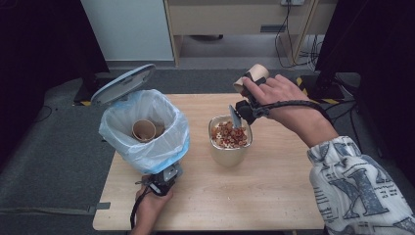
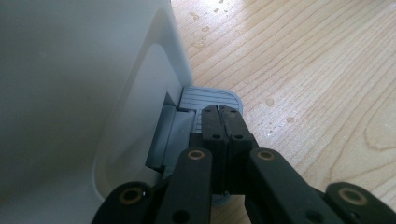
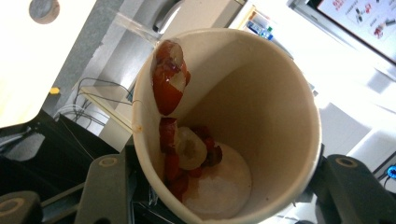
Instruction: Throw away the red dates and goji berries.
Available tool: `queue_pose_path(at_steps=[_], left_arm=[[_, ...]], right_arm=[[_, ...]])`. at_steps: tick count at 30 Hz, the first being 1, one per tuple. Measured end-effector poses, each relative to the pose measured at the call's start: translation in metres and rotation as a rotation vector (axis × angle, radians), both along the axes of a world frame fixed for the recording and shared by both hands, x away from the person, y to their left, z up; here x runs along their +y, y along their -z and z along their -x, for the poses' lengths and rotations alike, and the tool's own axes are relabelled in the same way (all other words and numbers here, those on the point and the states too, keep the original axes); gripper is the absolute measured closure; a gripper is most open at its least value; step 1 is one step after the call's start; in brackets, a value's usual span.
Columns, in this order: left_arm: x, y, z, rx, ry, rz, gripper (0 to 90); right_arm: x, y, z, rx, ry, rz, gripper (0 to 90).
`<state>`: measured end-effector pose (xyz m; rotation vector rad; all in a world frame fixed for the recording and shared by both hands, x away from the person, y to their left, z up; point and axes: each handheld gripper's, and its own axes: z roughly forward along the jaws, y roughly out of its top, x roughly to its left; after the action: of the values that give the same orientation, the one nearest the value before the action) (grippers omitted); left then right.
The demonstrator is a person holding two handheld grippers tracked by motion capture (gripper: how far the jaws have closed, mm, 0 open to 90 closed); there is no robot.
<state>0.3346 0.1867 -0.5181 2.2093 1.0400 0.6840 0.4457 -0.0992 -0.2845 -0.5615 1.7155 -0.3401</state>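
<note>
Tan paper cup (image 3: pixel 233 126), right of centre in the high view, is tipped above the clear glass bowl of red and white fruit slices (image 1: pixel 230 137); a few sticky slices cling inside. Right gripper (image 1: pixel 244 110) clamps its wall. Judged light, soft-walled, crushable: hold mid-body, gently. Left gripper (image 2: pixel 219 119), jaws closed together, presses the grey pedal (image 2: pixel 210 98) of the white lined bin (image 1: pixel 144 129), lid up. Pale wooden table (image 1: pixel 274 196); grey floor.
</note>
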Motion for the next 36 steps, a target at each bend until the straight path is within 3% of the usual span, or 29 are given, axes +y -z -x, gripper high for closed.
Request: queue_pose_path(at_steps=[2,3,4,6,7,10,12,16,22,23,24,27,28,30,31,34,36], left_arm=[[0.0,0.0,0.0,0.001,0.0,0.001,88.6],[0.0,0.0,0.0,0.001,0.001,0.001,88.5],[0.0,0.0,0.0,0.002,0.0,0.001,88.6],[0.0,0.0,0.0,0.002,-0.001,0.0,88.5],[0.0,0.0,0.0,0.002,-0.002,0.0,88.5],[0.0,0.0,0.0,0.002,-0.001,0.002,88.5],[0.0,0.0,0.0,0.002,0.0,0.002,88.5],[0.0,0.0,0.0,0.003,-0.002,0.002,88.5],[0.0,0.0,0.0,0.001,-0.003,0.002,88.5],[0.0,0.0,0.0,0.002,-0.003,0.001,88.5],[0.0,0.0,0.0,0.002,-0.003,0.001,88.4],[-0.001,0.0,0.0,0.002,-0.004,0.01,88.4],[-0.001,0.0,0.0,0.002,-0.004,0.011,88.4],[0.0,0.0,0.0,0.002,-0.002,0.011,88.4],[0.001,-0.001,0.0,0.005,0.004,0.001,88.4],[0.0,0.0,0.0,0.004,-0.003,0.002,88.4],[0.0,0.0,0.0,0.005,-0.005,0.003,88.3]], right_arm=[[-0.003,-0.009,0.0,-0.021,0.007,-0.036,42.6],[-0.003,-0.008,0.0,-0.027,0.009,-0.02,42.6],[-0.003,-0.002,0.0,-0.014,0.007,0.006,42.6],[-0.002,0.018,-0.001,0.003,0.006,0.102,42.6],[-0.002,0.023,-0.001,0.007,0.007,0.123,42.6],[-0.002,0.016,-0.003,0.0,0.013,0.058,42.5],[-0.002,0.011,-0.003,-0.01,0.015,0.043,42.6],[0.002,0.023,-0.002,0.012,0.006,0.093,42.5],[0.0,0.01,0.0,0.002,0.007,0.055,42.6],[-0.001,0.006,-0.002,-0.026,0.018,0.046,42.6],[0.002,0.011,-0.004,-0.026,0.022,0.053,42.6],[0.015,0.056,-0.004,0.045,-0.002,0.221,42.7],[0.016,0.062,-0.003,0.05,-0.009,0.235,42.7],[0.015,0.061,-0.004,0.047,-0.006,0.215,42.7],[0.01,0.048,-0.006,0.019,0.013,0.178,42.6],[0.005,0.039,-0.004,0.013,0.028,0.173,42.5],[0.005,0.041,-0.004,0.016,0.026,0.179,42.4]])
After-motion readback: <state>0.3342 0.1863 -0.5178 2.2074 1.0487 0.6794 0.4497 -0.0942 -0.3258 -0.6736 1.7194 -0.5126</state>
